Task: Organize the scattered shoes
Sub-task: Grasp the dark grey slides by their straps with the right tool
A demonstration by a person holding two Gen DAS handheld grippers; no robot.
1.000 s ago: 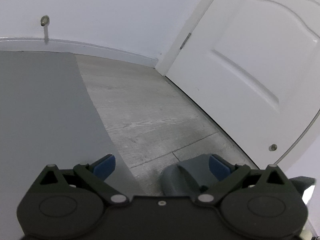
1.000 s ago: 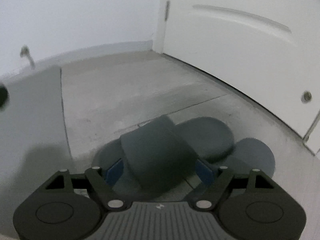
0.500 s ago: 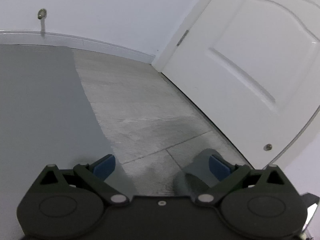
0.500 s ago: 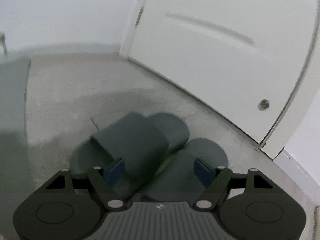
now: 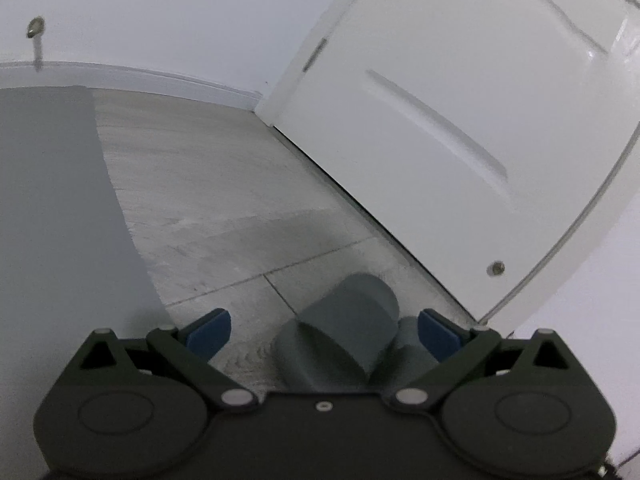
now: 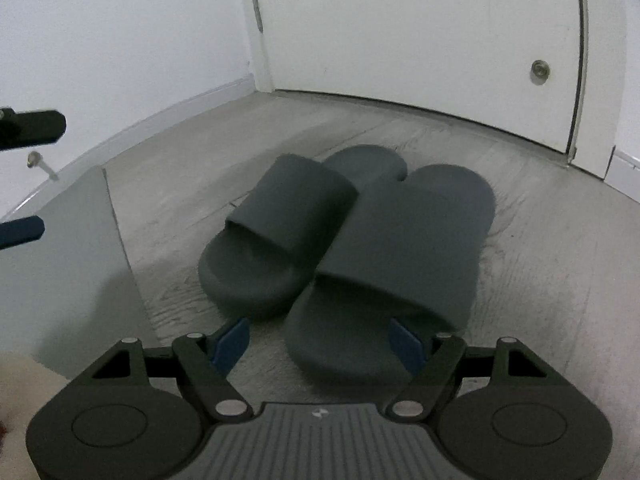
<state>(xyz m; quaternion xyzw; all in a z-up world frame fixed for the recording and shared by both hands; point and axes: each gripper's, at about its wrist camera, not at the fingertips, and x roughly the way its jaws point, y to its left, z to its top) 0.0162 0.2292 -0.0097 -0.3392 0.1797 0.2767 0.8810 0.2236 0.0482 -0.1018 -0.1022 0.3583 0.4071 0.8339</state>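
Note:
Two dark grey slide sandals lie side by side on the pale wood floor, toes toward the door. In the right wrist view the left slide [image 6: 280, 232] leans against the right slide [image 6: 404, 256]. My right gripper [image 6: 320, 340] is open just behind them, and the right slide's heel sits between its blue pads [image 6: 234, 344]. In the left wrist view my left gripper [image 5: 322, 330] is open and low, with a slide [image 5: 348, 332] between its fingers near the right pad. The other slide [image 5: 412, 346] peeks out behind it.
A grey mat [image 5: 52, 200] covers the floor to the left, also shown as the mat [image 6: 68, 260] beside the slides. A white door [image 5: 440, 120] and baseboard close off the far side. A metal door stop [image 5: 36, 28] sticks out of the wall. The left gripper's finger [image 6: 20, 230] shows at the left edge.
My right gripper has drawn back from the left slide's strap and swung right, so both slides now lie ahead. My left gripper has turned right, bringing a slide between its fingers.

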